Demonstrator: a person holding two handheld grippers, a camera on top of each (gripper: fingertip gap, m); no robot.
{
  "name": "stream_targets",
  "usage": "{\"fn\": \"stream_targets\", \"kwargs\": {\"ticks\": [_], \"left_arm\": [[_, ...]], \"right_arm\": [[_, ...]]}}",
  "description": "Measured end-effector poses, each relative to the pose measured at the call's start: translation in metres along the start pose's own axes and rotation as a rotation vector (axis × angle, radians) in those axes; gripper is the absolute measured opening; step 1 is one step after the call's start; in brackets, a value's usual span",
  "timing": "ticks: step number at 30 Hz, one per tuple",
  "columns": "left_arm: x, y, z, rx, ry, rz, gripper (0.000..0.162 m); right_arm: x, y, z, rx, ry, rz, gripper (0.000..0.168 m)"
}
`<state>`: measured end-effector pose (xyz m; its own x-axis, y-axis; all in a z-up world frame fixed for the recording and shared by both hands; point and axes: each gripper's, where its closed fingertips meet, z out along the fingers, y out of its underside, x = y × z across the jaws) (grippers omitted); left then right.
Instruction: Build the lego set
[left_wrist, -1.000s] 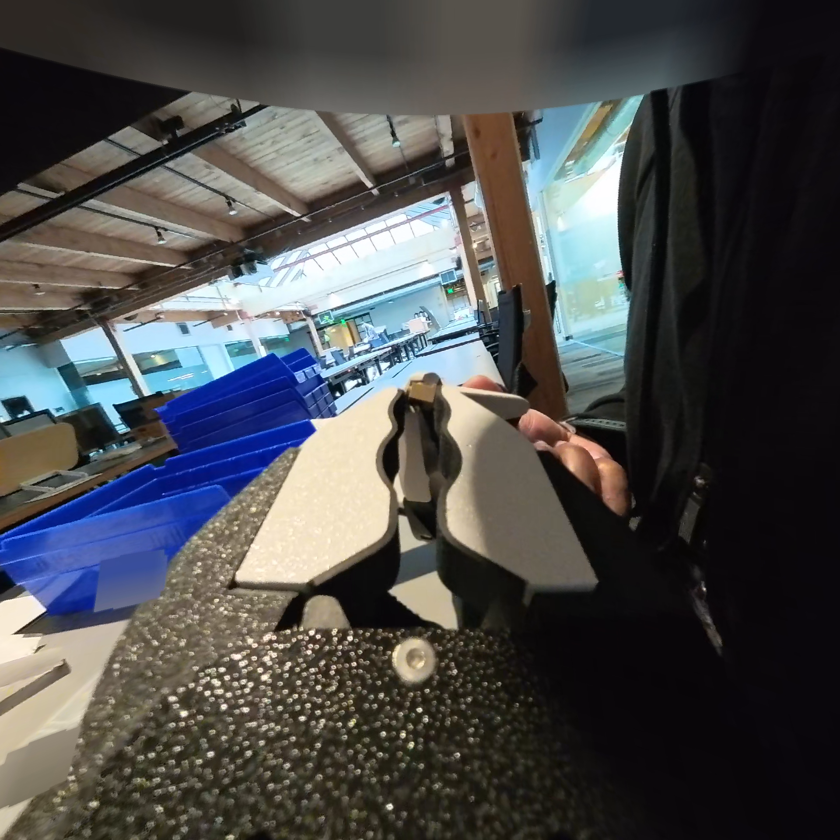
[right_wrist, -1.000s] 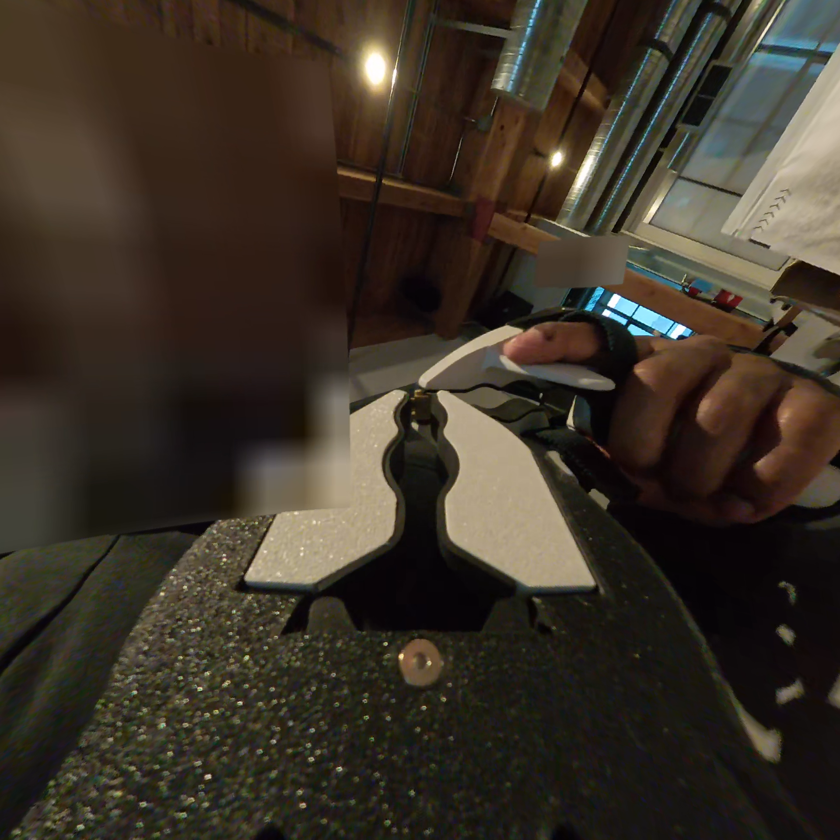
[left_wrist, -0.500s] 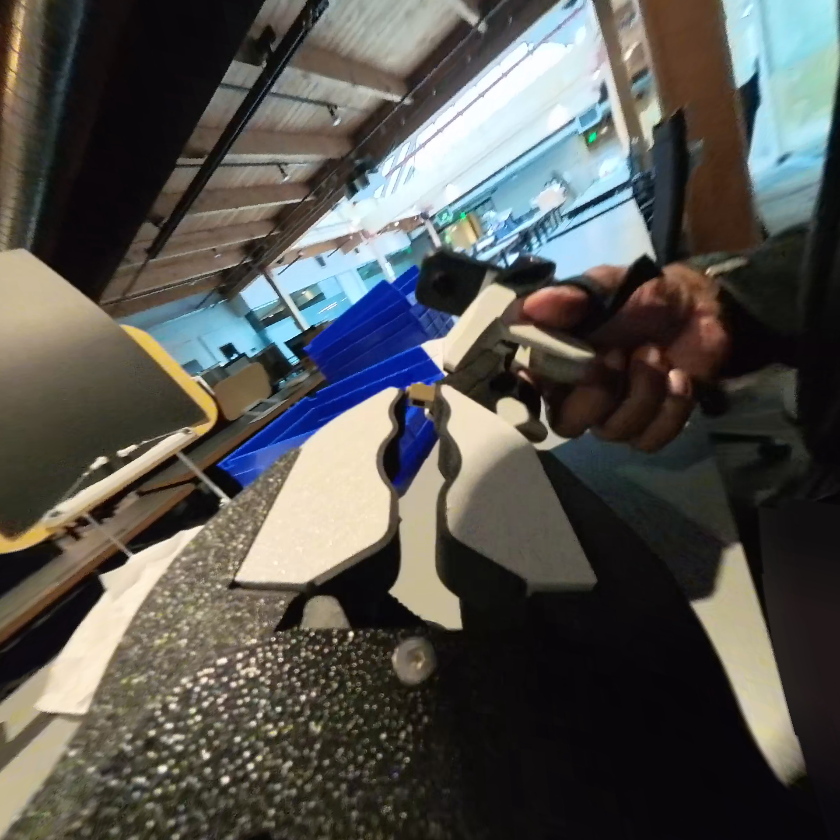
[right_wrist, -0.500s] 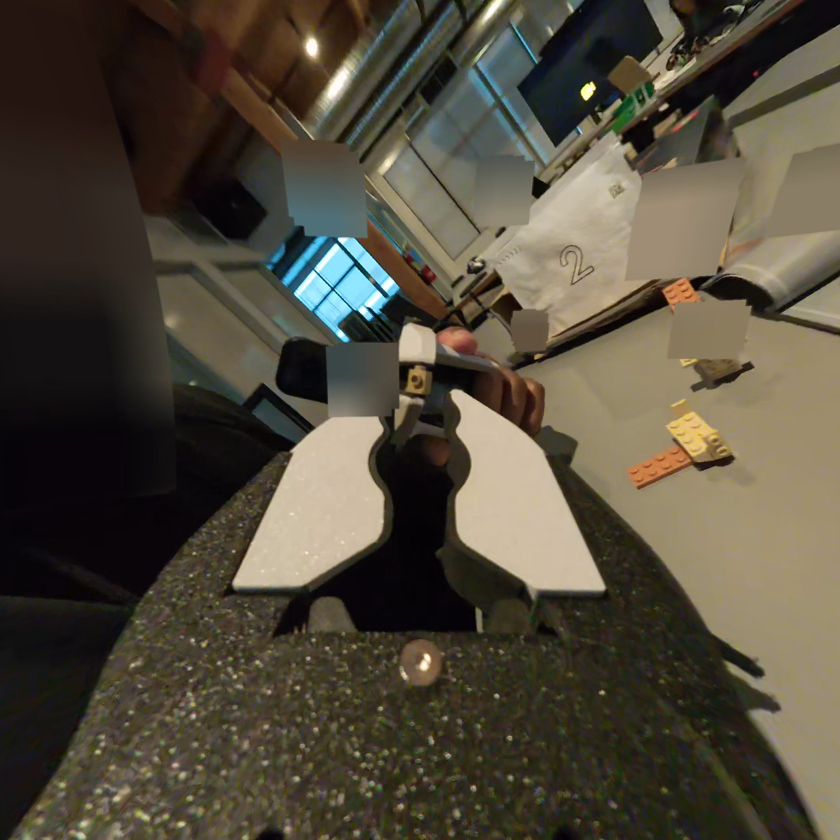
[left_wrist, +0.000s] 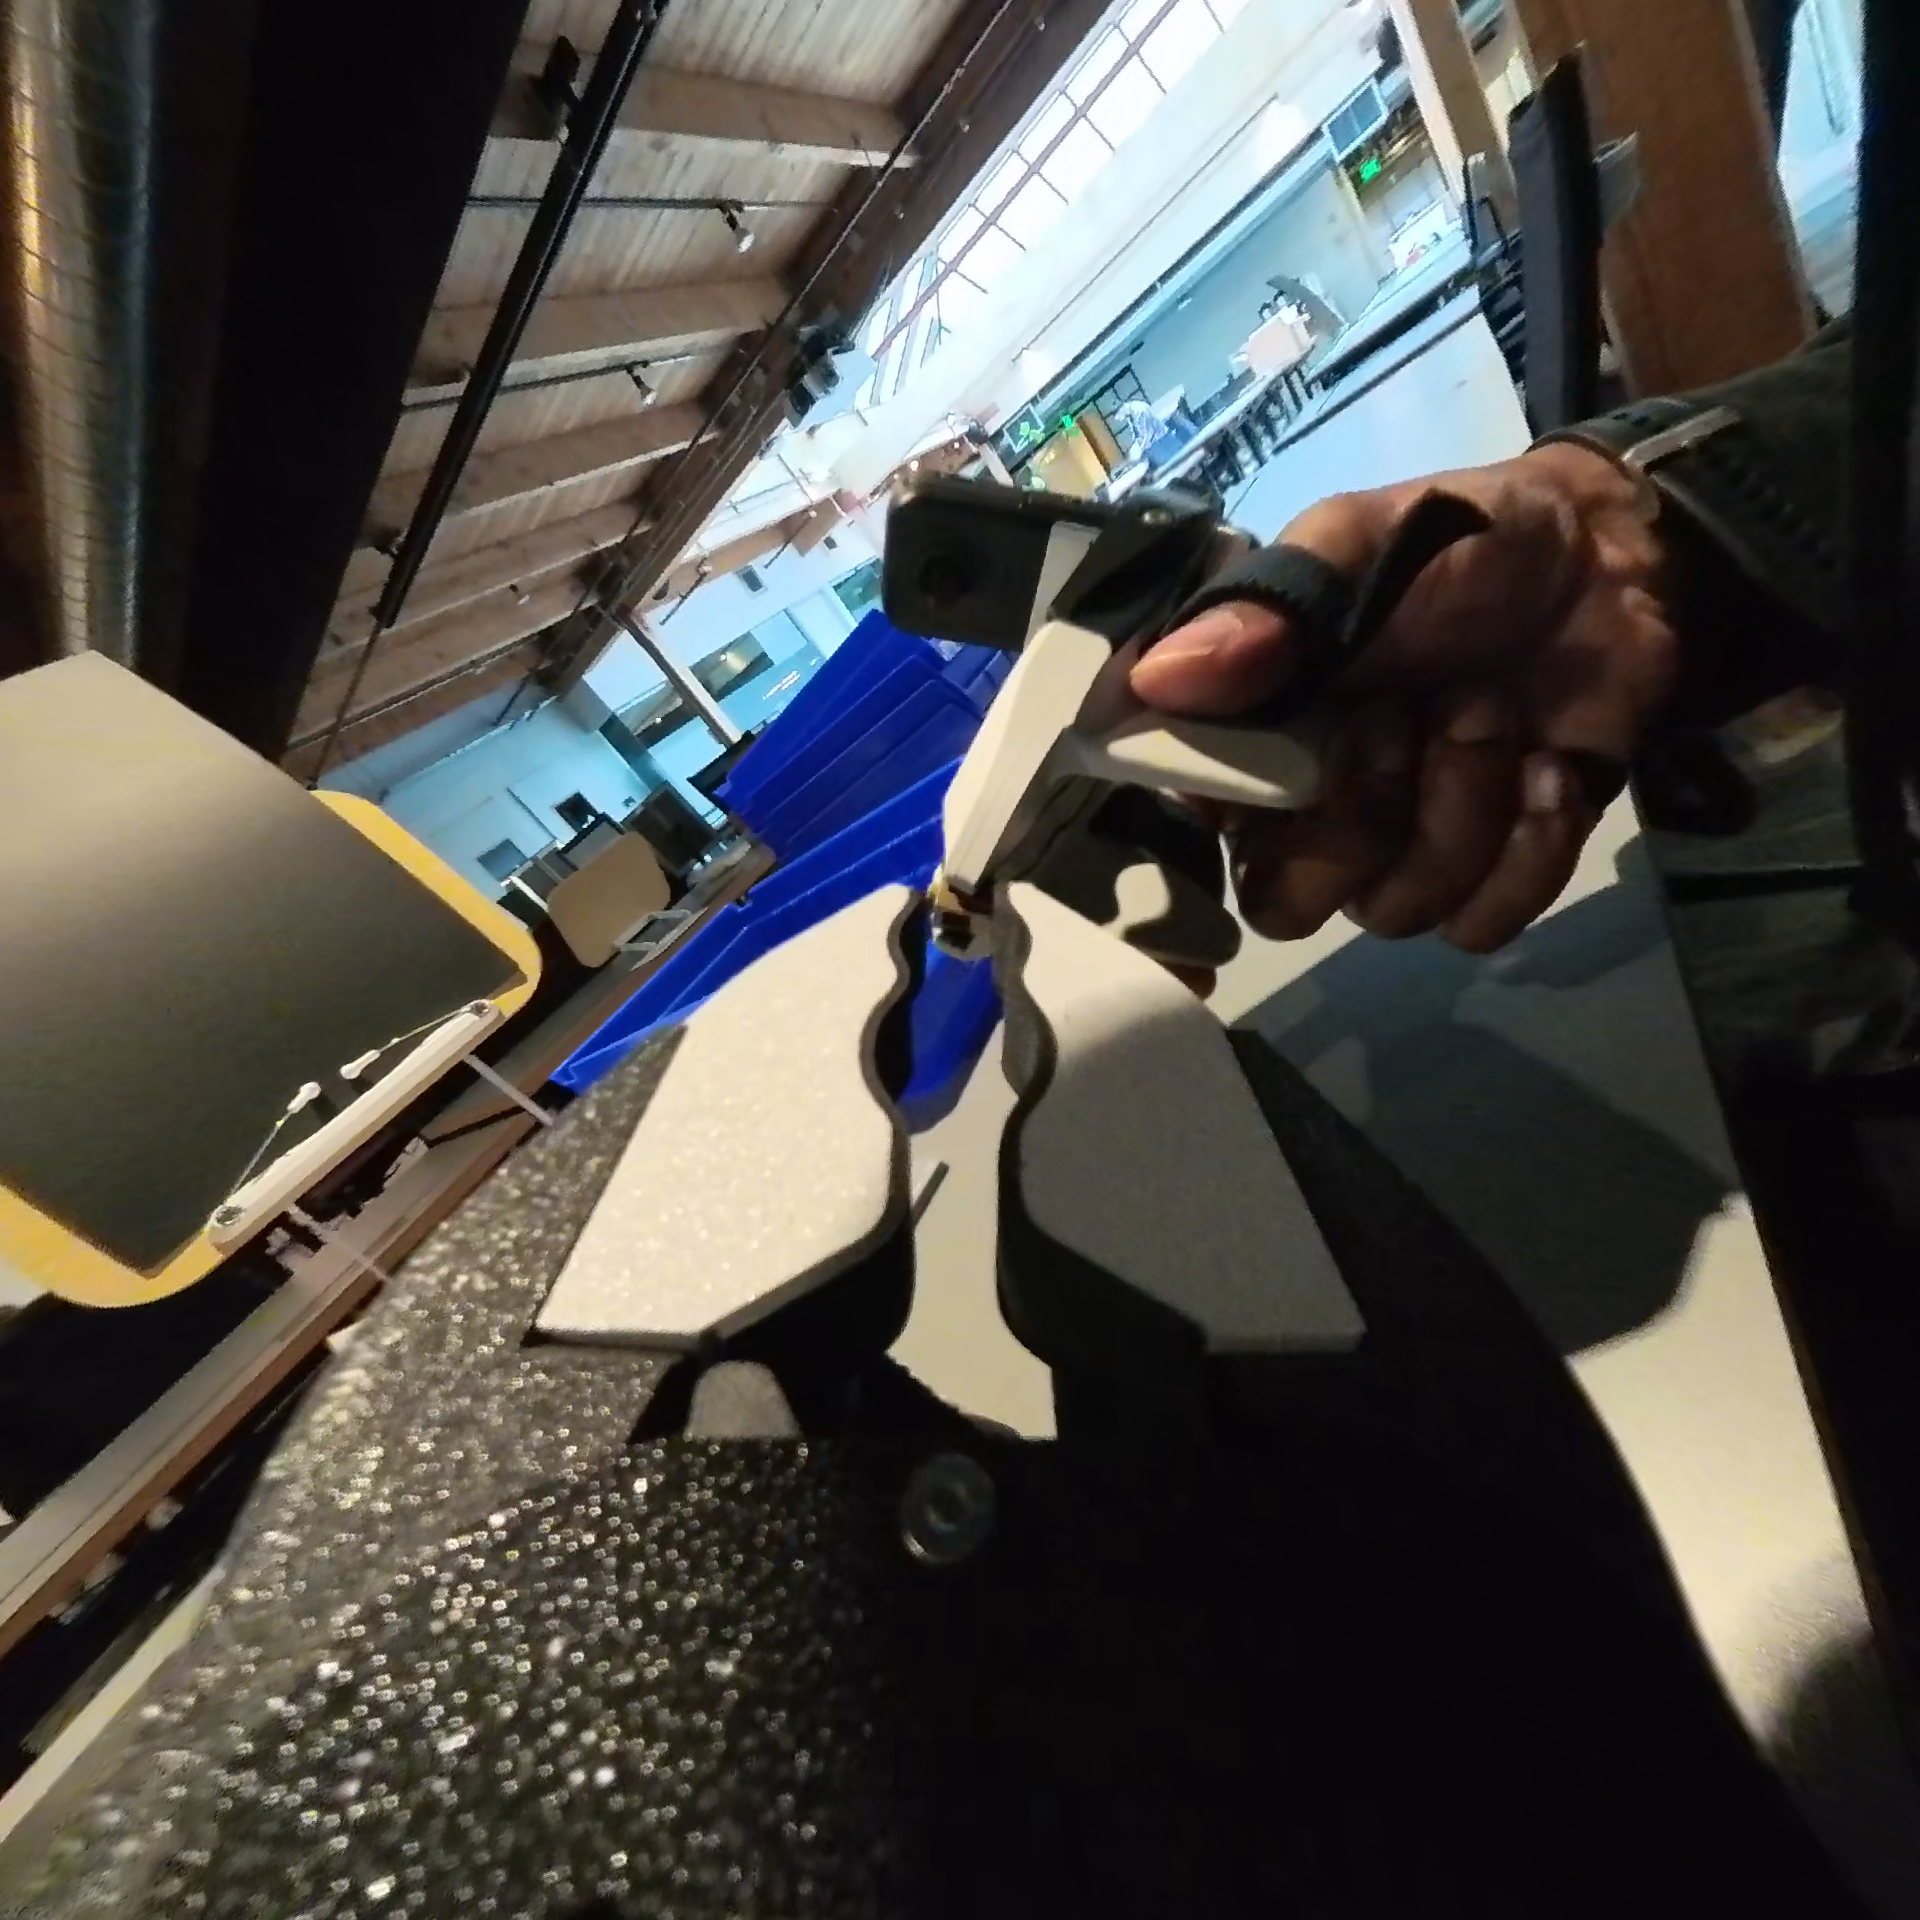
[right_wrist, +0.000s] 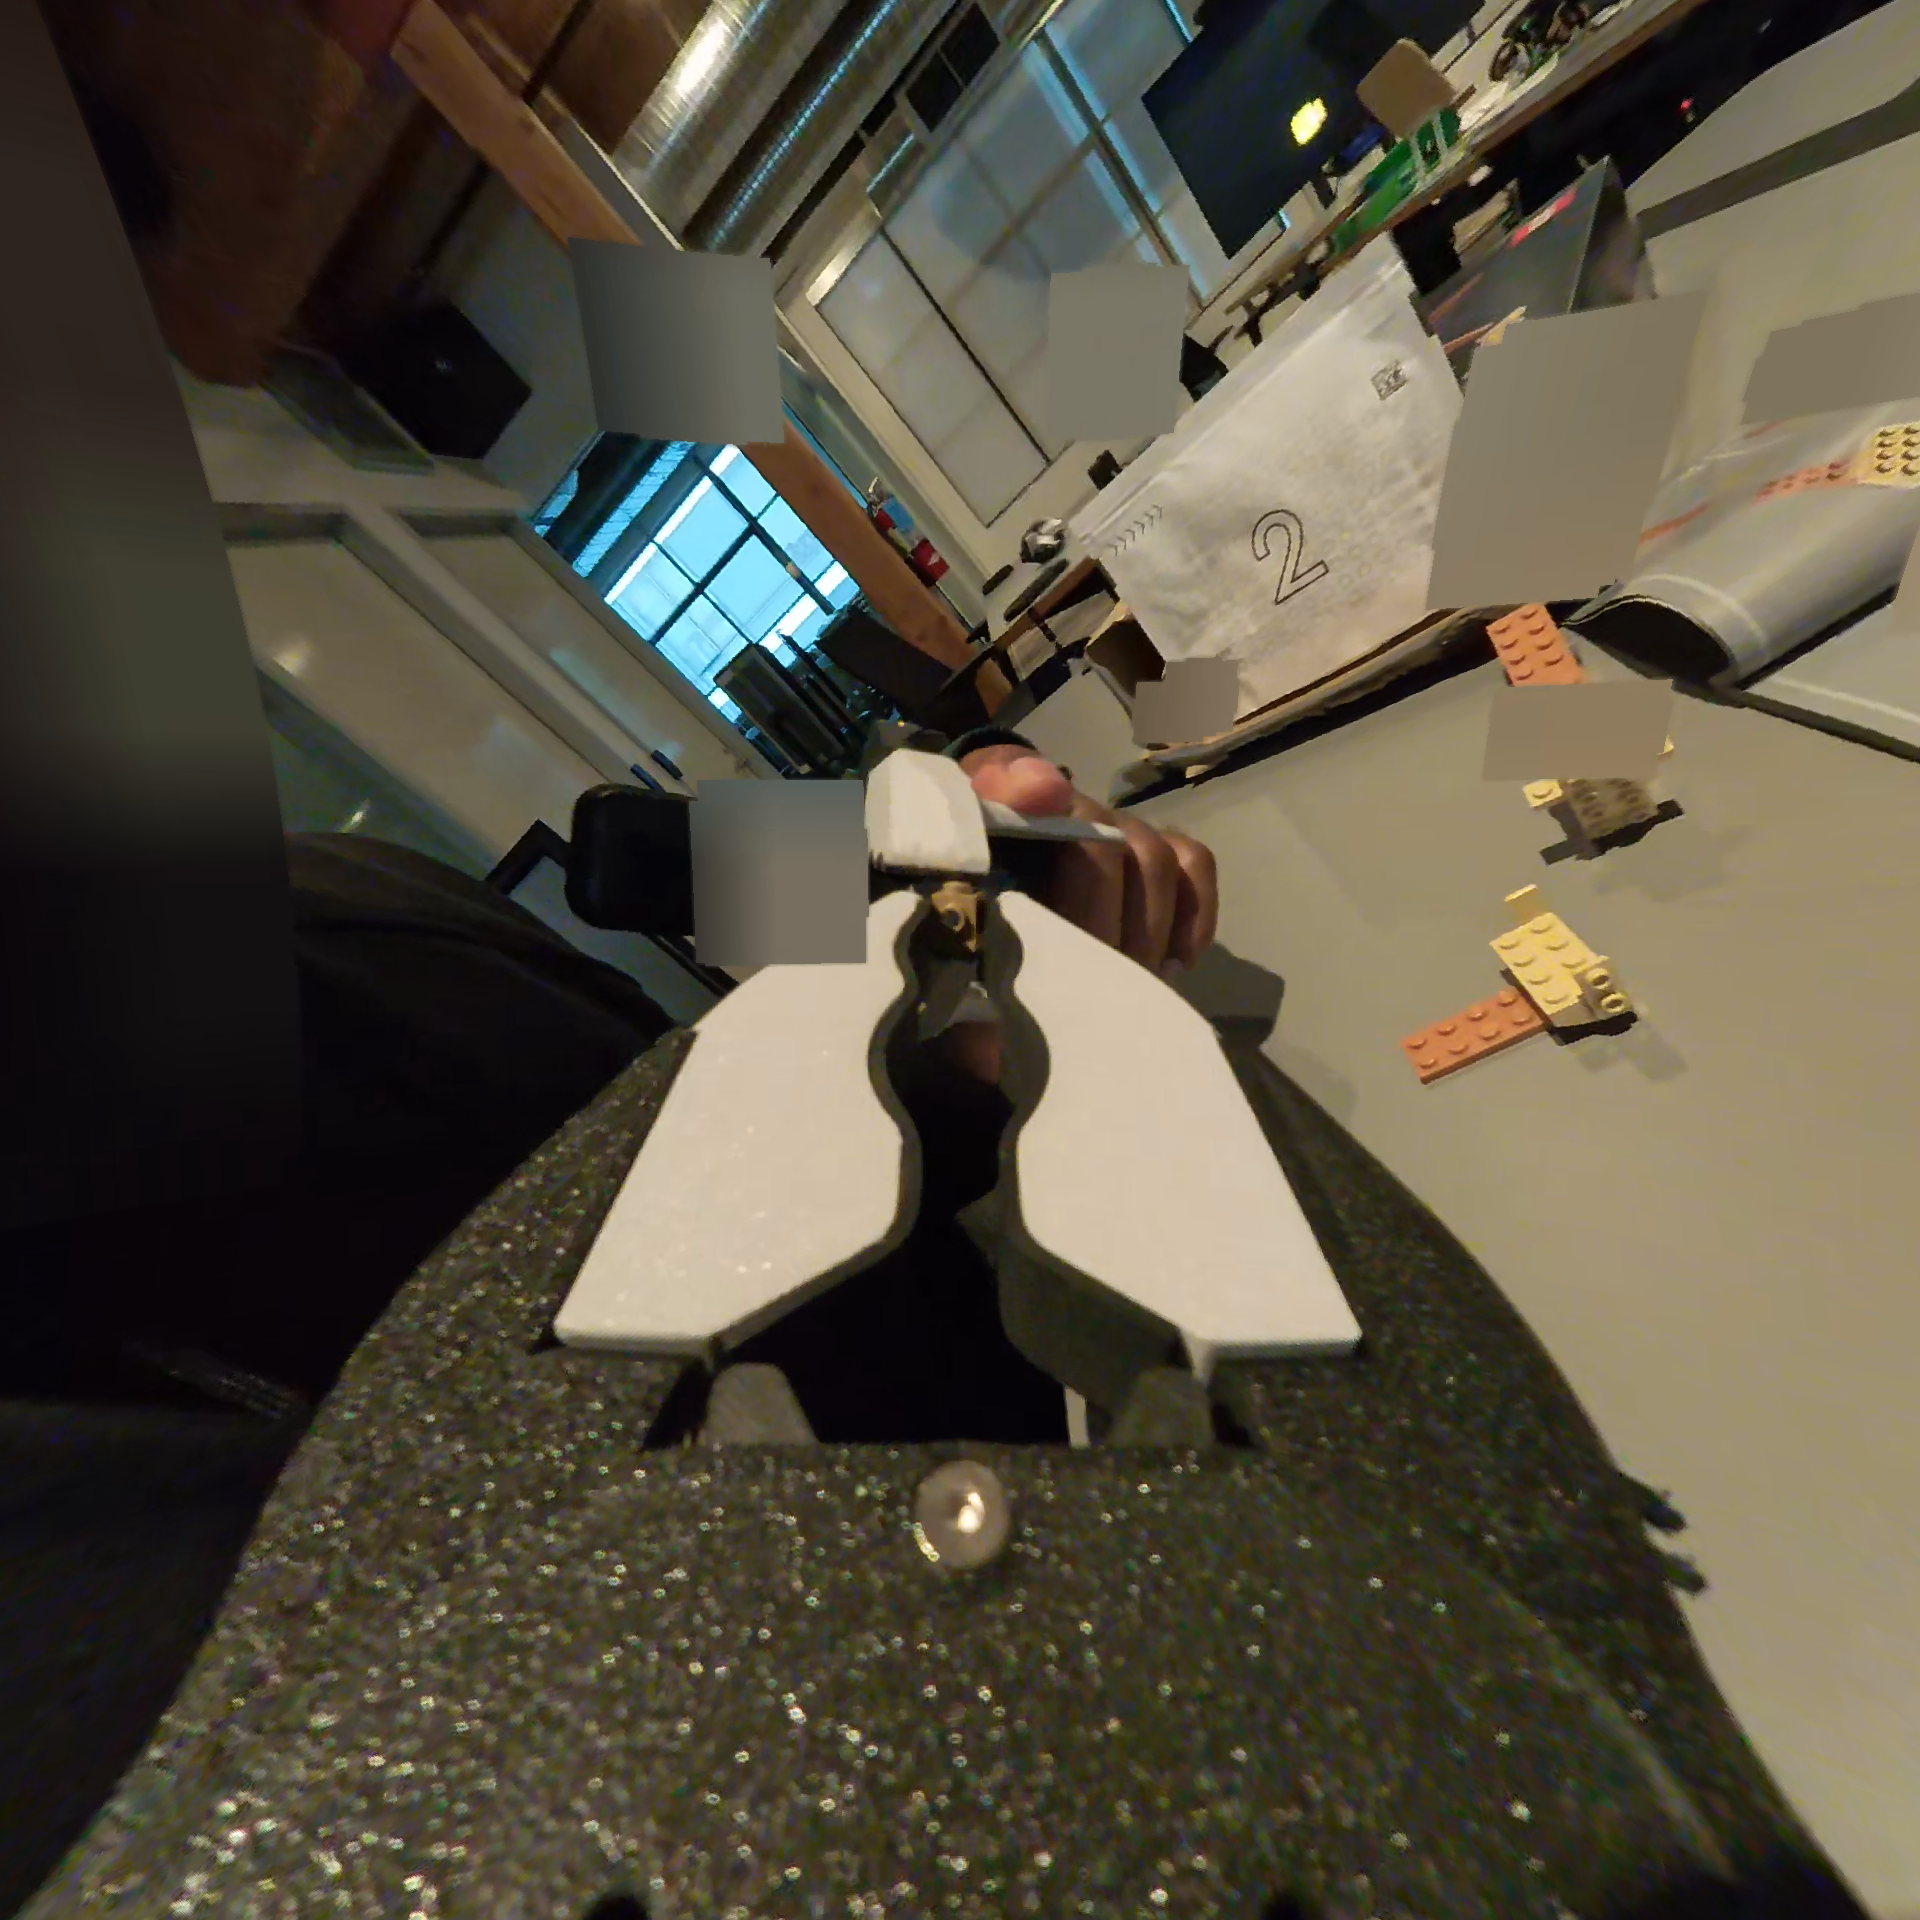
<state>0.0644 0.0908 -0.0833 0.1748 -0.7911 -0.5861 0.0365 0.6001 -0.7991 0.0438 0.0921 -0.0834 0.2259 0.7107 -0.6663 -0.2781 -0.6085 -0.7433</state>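
My left gripper (left_wrist: 954, 920) is shut on a small tan lego piece (left_wrist: 950, 927) at its tips, held in the air. My right gripper (right_wrist: 954, 914) is shut on a small tan lego piece (right_wrist: 956, 920). The two grippers meet tip to tip: the right gripper (left_wrist: 971, 883) comes down onto the left tips, held by a hand (left_wrist: 1455, 727). In the right wrist view, a finger of the left gripper (right_wrist: 925, 821) lies just beyond my tips. I cannot tell whether it is one piece or two pressed together.
On the grey table (right_wrist: 1455, 1351) lie an orange plate joined to tan pieces (right_wrist: 1507, 997), a grey and tan sub-build (right_wrist: 1600, 805), another orange plate (right_wrist: 1532, 644), a white numbered bag (right_wrist: 1278, 540) and an open booklet (right_wrist: 1787, 561). Blue bins (left_wrist: 831, 790) stand behind. My left and right fingertips are right by each other.
Both grippers have tilted and turned from pointing up toward the ceiling, so the table now shows. They stay shut, and their tips have stayed together around the tan piece.
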Motion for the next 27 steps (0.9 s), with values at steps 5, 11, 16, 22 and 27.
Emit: {"fn": "stream_targets", "kwargs": {"ticks": [5,11,16,22,27], "left_arm": [[0.003,-0.005,-0.002,0.067,0.012,-0.027,0.011],[0.006,-0.012,-0.005,0.123,0.032,-0.008,0.012],[0.009,-0.013,-0.007,0.130,0.056,0.015,0.012],[0.012,-0.014,-0.009,0.141,0.070,0.017,0.012],[0.013,-0.013,-0.010,0.142,0.073,0.011,0.012]], "right_arm": [[-0.005,0.002,0.000,-0.005,-0.074,0.066,0.009],[-0.010,0.005,-0.001,-0.028,-0.165,0.155,0.008],[-0.012,0.007,-0.002,-0.055,-0.192,0.182,0.008],[-0.013,0.012,-0.002,-0.081,-0.206,0.202,0.009],[-0.013,0.013,-0.001,-0.086,-0.203,0.202,0.008]]}}
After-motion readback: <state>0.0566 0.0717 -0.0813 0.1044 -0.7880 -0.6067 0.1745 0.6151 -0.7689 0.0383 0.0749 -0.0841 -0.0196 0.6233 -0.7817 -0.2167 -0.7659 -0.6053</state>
